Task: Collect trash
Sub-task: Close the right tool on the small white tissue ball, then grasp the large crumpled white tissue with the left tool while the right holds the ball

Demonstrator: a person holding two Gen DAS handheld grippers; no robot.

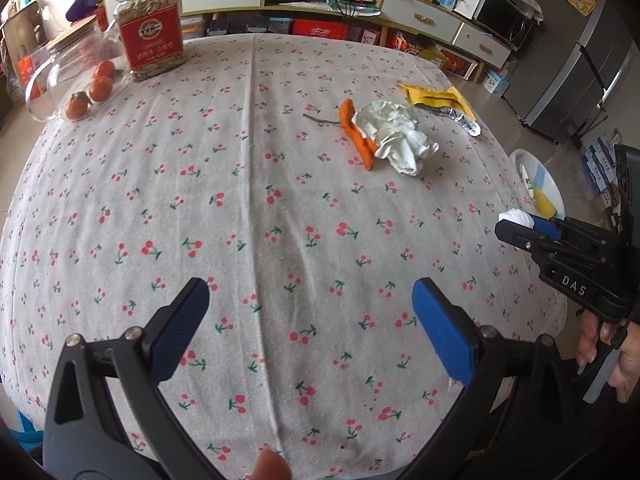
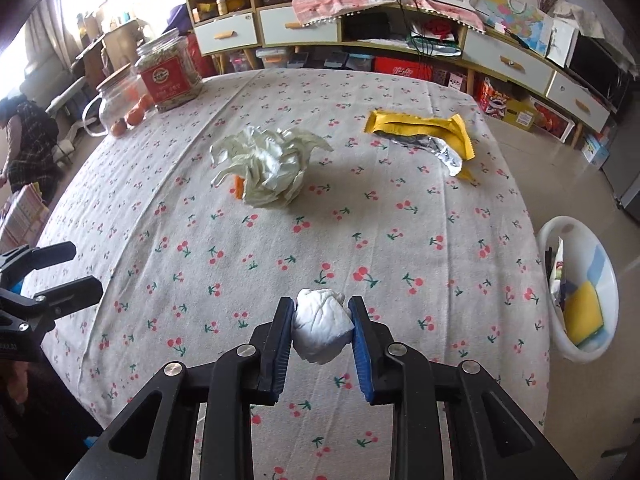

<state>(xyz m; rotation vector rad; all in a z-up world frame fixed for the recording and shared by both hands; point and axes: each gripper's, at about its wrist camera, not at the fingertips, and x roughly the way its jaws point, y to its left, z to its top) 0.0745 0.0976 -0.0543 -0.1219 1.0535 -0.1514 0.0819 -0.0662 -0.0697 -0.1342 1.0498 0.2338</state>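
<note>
Only the right wrist view shows the right gripper, jaws pinching a crumpled white tissue ball; the left gripper has its jaws spread, and orange peel lies at one o'clock.

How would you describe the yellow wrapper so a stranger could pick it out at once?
Start at the cherry-print tablecloth and go to its far right corner. The yellow wrapper lies flat there, apart from the crumpled tissue. It alone is bright yellow, torn open with silver foil showing.

Left gripper spread wide above cherry-print tablecloth; right gripper pinches white wad beside it.
</note>
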